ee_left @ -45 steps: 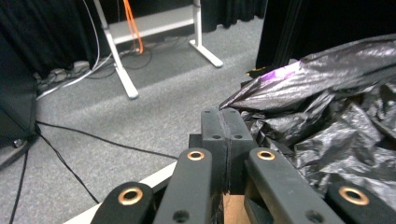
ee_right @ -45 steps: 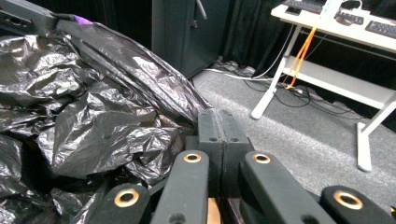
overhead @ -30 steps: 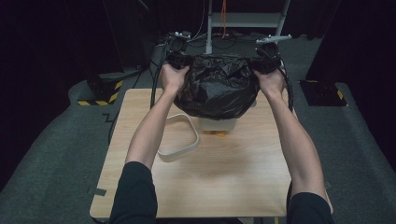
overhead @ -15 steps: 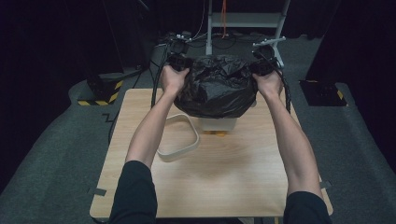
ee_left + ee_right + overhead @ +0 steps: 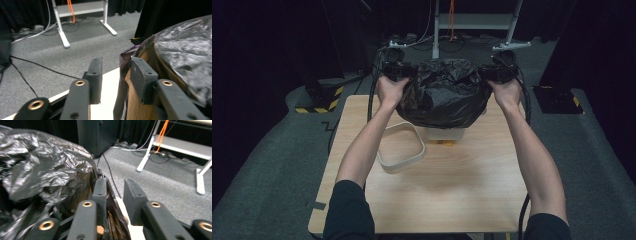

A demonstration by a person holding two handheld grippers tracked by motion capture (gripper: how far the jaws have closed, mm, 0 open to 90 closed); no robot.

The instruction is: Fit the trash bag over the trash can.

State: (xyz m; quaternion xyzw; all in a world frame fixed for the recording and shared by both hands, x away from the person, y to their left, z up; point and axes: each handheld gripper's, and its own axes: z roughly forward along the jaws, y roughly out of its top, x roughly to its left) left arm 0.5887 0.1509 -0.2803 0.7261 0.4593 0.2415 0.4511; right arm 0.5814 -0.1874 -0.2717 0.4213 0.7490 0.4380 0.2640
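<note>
At the far edge of the counter (image 5: 447,190), a black rubbish bag (image 5: 442,95) draped over a pale bin (image 5: 444,133), flanked by both grippers. Left gripper (image 5: 113,75) at the bag's left rim – fingers just parted, bag edge against one finger (image 5: 142,77), no clamp. Right gripper (image 5: 115,195) at the right rim – fingers likewise just opened, plastic brushing one finger (image 5: 100,192). Nearer on the counter, a white ring-shaped frame (image 5: 401,148) lying flat.

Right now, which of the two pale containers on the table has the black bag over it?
The far bin, draped by the black bag; the rounded tray nearer the person lies bare.
</note>
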